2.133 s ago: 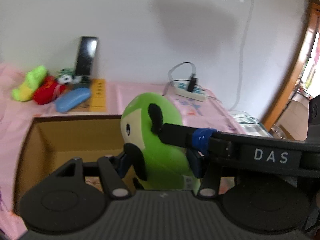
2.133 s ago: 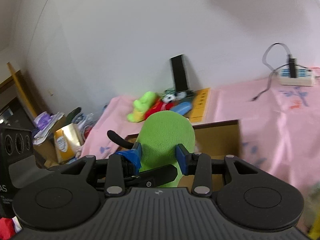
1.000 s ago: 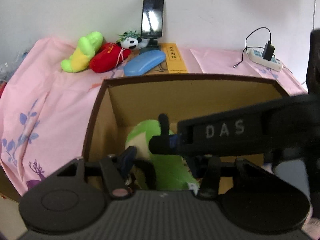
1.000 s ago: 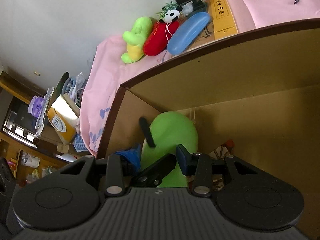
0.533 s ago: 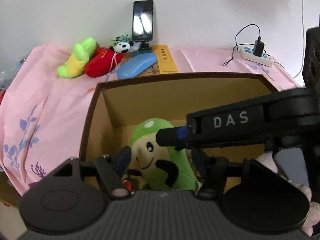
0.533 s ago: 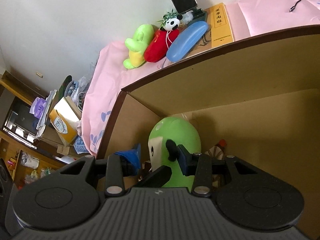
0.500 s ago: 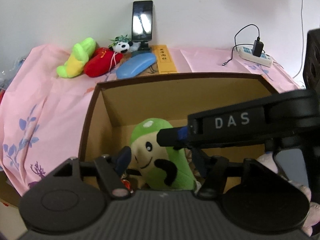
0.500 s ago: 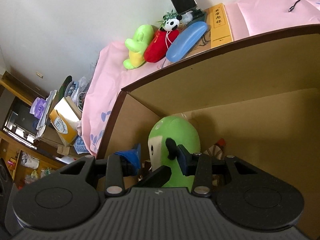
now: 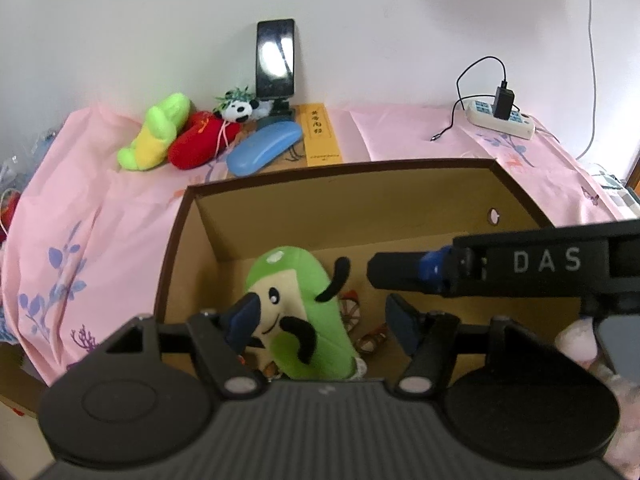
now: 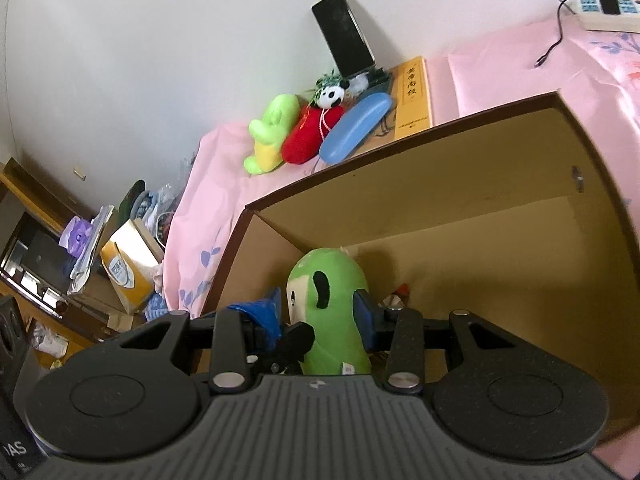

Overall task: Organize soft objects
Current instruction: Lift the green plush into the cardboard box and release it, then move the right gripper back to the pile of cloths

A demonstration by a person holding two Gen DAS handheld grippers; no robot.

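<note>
Both my hand-held grippers are released: the left hand-held gripper (image 9: 322,322) and right hand-held gripper (image 10: 320,314) each straddle the green plush toy (image 9: 298,312), which sits in the cardboard box (image 9: 340,208) just ahead.

Your left gripper's (image 9: 324,322) body hides the foot of the green plush toy (image 9: 298,312) and the near wall of the cardboard box (image 9: 340,168), and the right gripper's (image 10: 320,314) housing covers the same parts in the right wrist view. Small patterned items (image 9: 352,312) on the box floor are too hidden to name. A pale pink plush (image 9: 576,344) is cut off behind the right gripper's bar. The gold lettering on the yellow book (image 9: 320,136) is too small to read.
</note>
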